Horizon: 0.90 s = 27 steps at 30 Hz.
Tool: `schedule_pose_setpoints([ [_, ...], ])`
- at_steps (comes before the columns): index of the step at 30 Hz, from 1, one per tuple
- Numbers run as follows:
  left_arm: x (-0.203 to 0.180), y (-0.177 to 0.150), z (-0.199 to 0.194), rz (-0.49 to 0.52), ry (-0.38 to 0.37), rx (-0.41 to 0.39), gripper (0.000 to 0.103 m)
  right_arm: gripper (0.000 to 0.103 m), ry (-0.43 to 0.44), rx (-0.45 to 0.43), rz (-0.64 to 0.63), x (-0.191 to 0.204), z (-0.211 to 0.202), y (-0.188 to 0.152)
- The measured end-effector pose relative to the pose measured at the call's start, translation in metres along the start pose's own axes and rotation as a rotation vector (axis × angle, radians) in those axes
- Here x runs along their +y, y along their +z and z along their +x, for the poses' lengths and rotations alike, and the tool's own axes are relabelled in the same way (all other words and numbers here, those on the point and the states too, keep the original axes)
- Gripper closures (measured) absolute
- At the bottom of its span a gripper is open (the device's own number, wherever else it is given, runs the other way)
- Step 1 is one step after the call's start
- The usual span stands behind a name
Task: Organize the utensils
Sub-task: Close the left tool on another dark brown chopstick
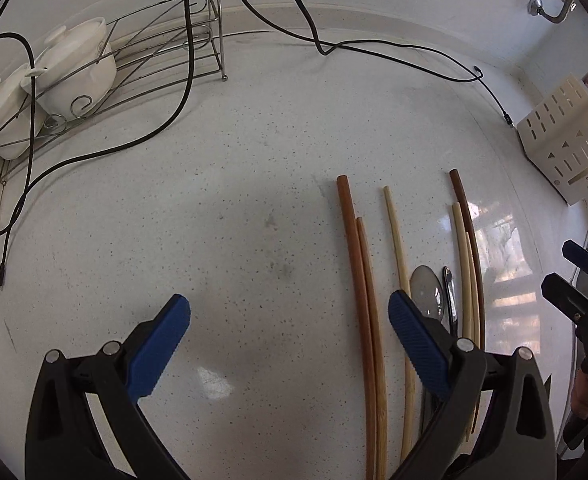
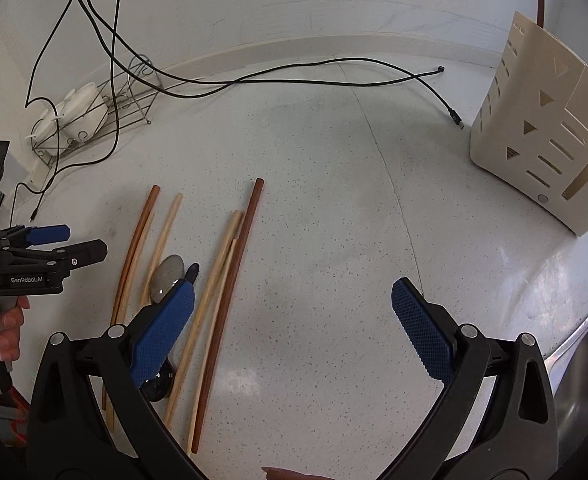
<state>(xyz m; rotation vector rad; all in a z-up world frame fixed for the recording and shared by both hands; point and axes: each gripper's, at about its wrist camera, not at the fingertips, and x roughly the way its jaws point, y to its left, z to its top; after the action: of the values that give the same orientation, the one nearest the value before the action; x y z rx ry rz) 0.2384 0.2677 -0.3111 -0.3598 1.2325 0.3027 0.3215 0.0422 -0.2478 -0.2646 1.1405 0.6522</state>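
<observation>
Several chopsticks lie side by side on the speckled white counter: a brown pair (image 1: 360, 280) (image 2: 134, 248), pale ones (image 1: 398, 248) (image 2: 214, 280) and a dark brown one (image 1: 470, 224) (image 2: 234, 280). Between them lie a metal spoon (image 1: 426, 286) (image 2: 166, 276) and a dark-handled utensil (image 1: 450, 296) (image 2: 192, 272). A cream slotted utensil holder (image 1: 558, 140) (image 2: 534, 136) stands at the right. My left gripper (image 1: 290, 316) (image 2: 74, 244) is open above bare counter, left of the chopsticks. My right gripper (image 2: 294, 300) (image 1: 566, 268) is open to the right of them, holding nothing.
A wire rack (image 1: 134, 68) (image 2: 106, 120) with white lidded pots (image 1: 74, 68) stands at the back left. Black cables (image 1: 174, 112) (image 2: 294, 76) trail across the back of the counter. A metal sink edge (image 2: 574, 360) lies at the right. A hand (image 2: 6, 320) grips the left gripper's handle.
</observation>
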Motion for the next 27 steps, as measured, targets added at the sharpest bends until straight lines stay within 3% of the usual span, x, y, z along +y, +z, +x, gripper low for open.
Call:
schedule_pose_setpoints([
  [10, -0.012, 0.007, 0.024, 0.074, 0.111, 0.056, 0.005, 0.008, -0.001, 0.012, 0.018, -0.002, -0.001, -0.001],
  [22, -0.034, 0.010, 0.036, 0.155, 0.155, 0.086, 0.005, 0.008, 0.006, 0.008, 0.055, -0.009, -0.004, -0.003],
  [27, -0.024, 0.001, 0.040, 0.107, 0.114, 0.110, 0.005, 0.009, -0.010, 0.016, 0.029, -0.004, -0.002, -0.002],
])
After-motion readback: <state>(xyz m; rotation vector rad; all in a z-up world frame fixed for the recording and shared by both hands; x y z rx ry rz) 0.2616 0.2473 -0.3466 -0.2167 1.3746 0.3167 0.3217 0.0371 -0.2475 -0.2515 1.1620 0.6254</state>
